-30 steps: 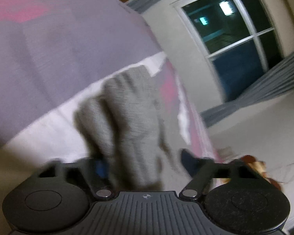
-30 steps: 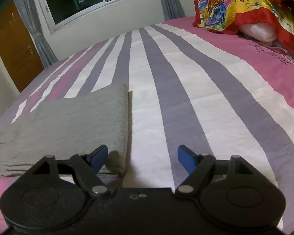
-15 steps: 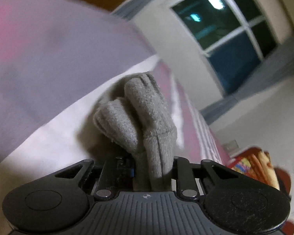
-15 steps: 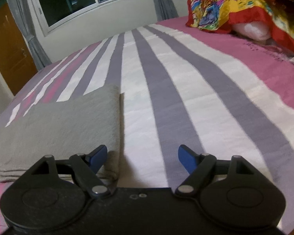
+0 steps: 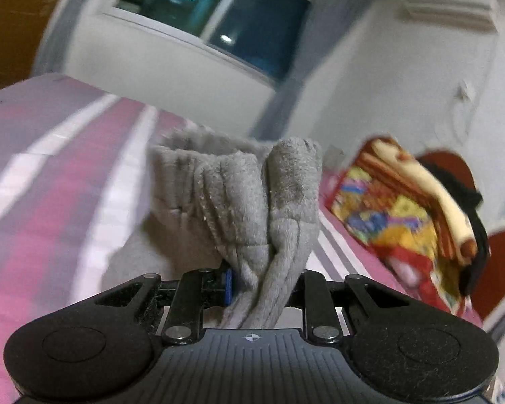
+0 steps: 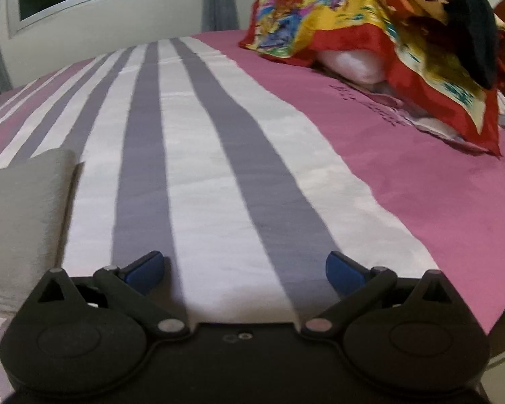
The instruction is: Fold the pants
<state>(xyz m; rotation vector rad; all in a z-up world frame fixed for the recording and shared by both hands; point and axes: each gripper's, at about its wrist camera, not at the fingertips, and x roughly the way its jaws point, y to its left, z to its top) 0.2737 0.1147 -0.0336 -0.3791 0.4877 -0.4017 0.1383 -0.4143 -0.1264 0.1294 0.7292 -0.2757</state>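
The grey fleece pants (image 5: pixel 252 202) bunch up in front of the left wrist camera, their ribbed band lifted above the striped bed. My left gripper (image 5: pixel 262 286) is shut on a thick fold of them. In the right wrist view the folded part of the pants (image 6: pixel 20 215) lies flat on the bed at the left edge. My right gripper (image 6: pixel 244 269) is open and empty, low over the white and grey stripes, to the right of the pants and apart from them.
The bed (image 6: pixel 404 185) has a pink, white and grey striped cover. A pile of colourful blankets and pillows (image 6: pixel 387 27) sits at the head end, also seen in the left wrist view (image 5: pixel 410 208). A window (image 5: pixel 219 10) and curtains are on the far wall.
My left gripper closed on the pants' end and lifted it, swinging toward the head of the bed. My right gripper stayed open and shifted right, away from the folded pants.
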